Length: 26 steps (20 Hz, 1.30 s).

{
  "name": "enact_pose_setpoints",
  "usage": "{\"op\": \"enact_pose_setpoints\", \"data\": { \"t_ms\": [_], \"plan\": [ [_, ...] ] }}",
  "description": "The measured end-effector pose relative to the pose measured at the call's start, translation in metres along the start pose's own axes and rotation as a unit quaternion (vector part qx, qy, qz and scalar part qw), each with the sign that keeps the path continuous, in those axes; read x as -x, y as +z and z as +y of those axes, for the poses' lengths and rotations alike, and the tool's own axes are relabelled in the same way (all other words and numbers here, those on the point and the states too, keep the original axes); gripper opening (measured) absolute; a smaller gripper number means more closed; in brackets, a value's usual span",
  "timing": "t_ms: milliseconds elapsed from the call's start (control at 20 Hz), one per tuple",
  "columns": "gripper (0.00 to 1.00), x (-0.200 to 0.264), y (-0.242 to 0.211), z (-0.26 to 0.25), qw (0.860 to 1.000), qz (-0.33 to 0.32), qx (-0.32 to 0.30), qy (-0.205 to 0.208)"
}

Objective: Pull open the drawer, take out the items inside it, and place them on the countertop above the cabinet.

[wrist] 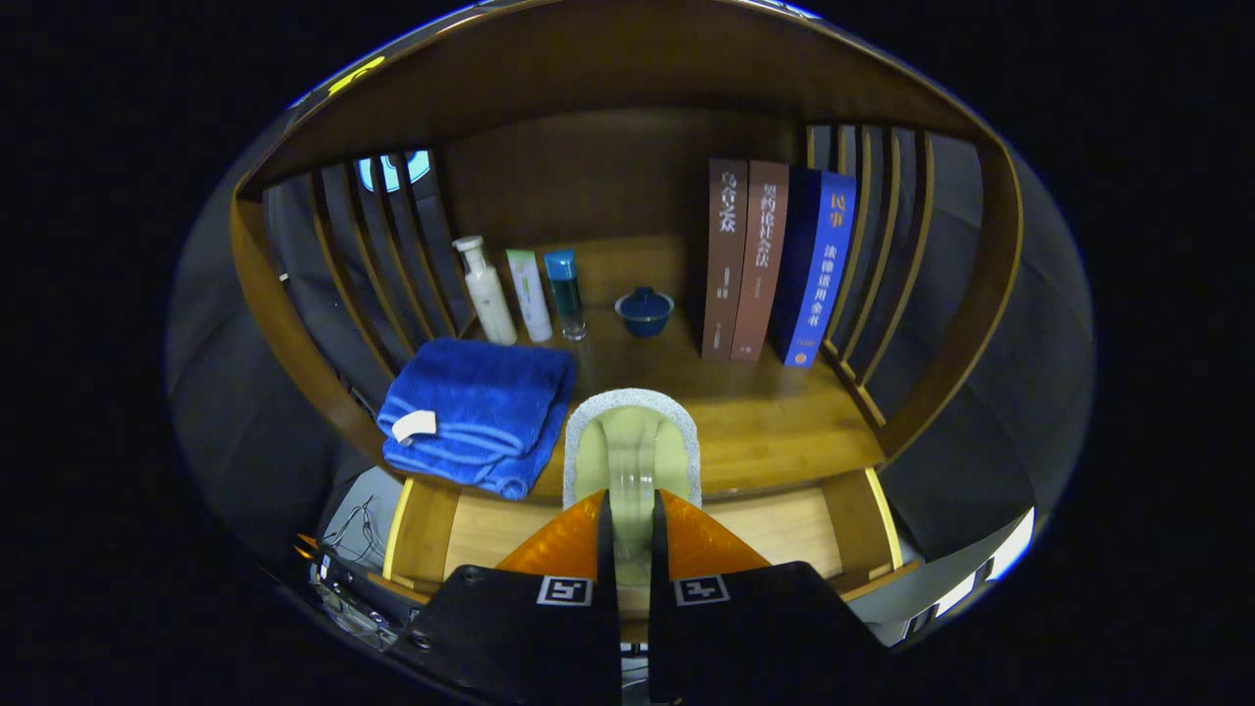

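Now we count what stands on the bench (775, 431) above the cabinet: three bottles, three books, one towel and one small lidded bowl. The bottles stand in a row at the far left: a white pump bottle (487, 291), a white tube with green print (529, 295) just to its right, and a blue-capped bottle (566, 292) beside that. The blue lidded bowl (644, 311) sits right of the bottles, apart from them. The three books (775, 262) stand upright at the far right, two brown and one blue, touching side by side, with the blue one against the slatted side rail. The folded blue towel (477, 414) lies at the near left, its near edge hanging over the bench front.

Below the bench the drawer (784, 525) is pulled open towards us, its pale wooden floor showing on both sides of the tool.

Our tool (627, 549) has its fingers nearly pressed together, pinching a clear handle or strap on a sponge-like pad (632, 446) with a grey speckled rim and pale green middle. The pad sits just ahead of the fingers, over the front edge of the bench, right of the towel. Whether it rests on the bench, we cannot tell.
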<state>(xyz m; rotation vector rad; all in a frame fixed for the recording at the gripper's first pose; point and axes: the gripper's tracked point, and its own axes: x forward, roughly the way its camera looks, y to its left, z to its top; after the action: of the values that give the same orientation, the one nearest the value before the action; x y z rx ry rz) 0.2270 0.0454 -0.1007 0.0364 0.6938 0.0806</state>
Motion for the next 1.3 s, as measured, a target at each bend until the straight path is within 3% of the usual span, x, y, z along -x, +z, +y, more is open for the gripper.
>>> {"op": "enact_pose_setpoints", "data": {
  "t_ms": [400,850,1200,1300],
  "plan": [
    [0.15,-0.061,0.033,0.004,1.0,-0.011,0.015,-0.003],
    [0.16,-0.123,0.014,-0.003,0.999,0.043,0.007,-0.015],
    [0.25,-0.135,0.013,-0.004,0.999,0.044,-0.018,-0.003],
    [0.43,-0.134,0.016,-0.005,0.999,0.038,-0.022,-0.003]
  ]
}}
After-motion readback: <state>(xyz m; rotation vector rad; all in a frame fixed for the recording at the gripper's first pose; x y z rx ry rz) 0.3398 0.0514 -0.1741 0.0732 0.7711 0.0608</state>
